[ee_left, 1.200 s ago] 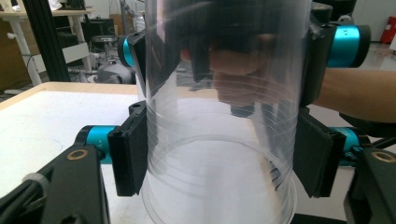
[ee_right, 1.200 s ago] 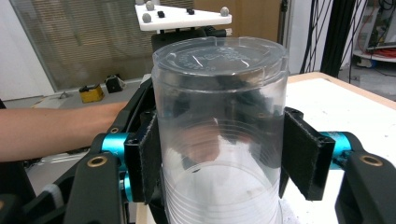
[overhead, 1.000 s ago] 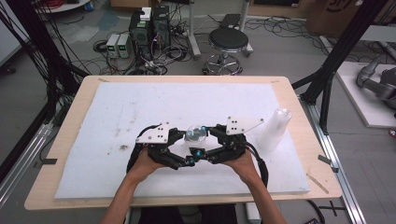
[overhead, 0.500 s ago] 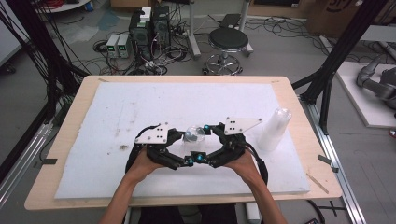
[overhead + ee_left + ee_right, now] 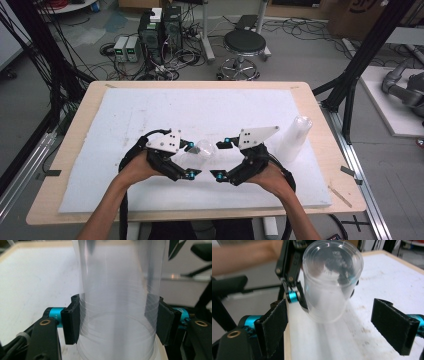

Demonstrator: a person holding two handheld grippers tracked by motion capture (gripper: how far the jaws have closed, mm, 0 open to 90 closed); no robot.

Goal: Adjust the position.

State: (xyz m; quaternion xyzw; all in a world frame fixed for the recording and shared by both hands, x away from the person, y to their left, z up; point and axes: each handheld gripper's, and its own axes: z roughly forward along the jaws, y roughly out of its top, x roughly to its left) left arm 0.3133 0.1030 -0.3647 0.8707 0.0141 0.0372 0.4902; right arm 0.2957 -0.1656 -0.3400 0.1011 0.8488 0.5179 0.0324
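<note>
My left gripper [image 5: 191, 160] clenches one clear plastic cup [image 5: 201, 151] above the middle of the white board [image 5: 125, 120]. In the left gripper view both pads press the cup's [image 5: 117, 305] ribbed wall at 9 and 3 o'clock. The cup appears empty. In the right gripper view its closed base [image 5: 333, 261] faces my right gripper, with my left gripper [image 5: 294, 293] at its 9 o'clock.

My right gripper [image 5: 220, 160] is released: its jaws have just been opening and now stand wide, nothing pressed between them, the cup just beyond their tips. It sits at the cup's 3 o'clock in the high view.

A stack of cups [image 5: 295, 137], its number not countable, stands upside down on the board at 3 o'clock, well apart from the held cup.

Count: two grippers, one held cup, one stack.
</note>
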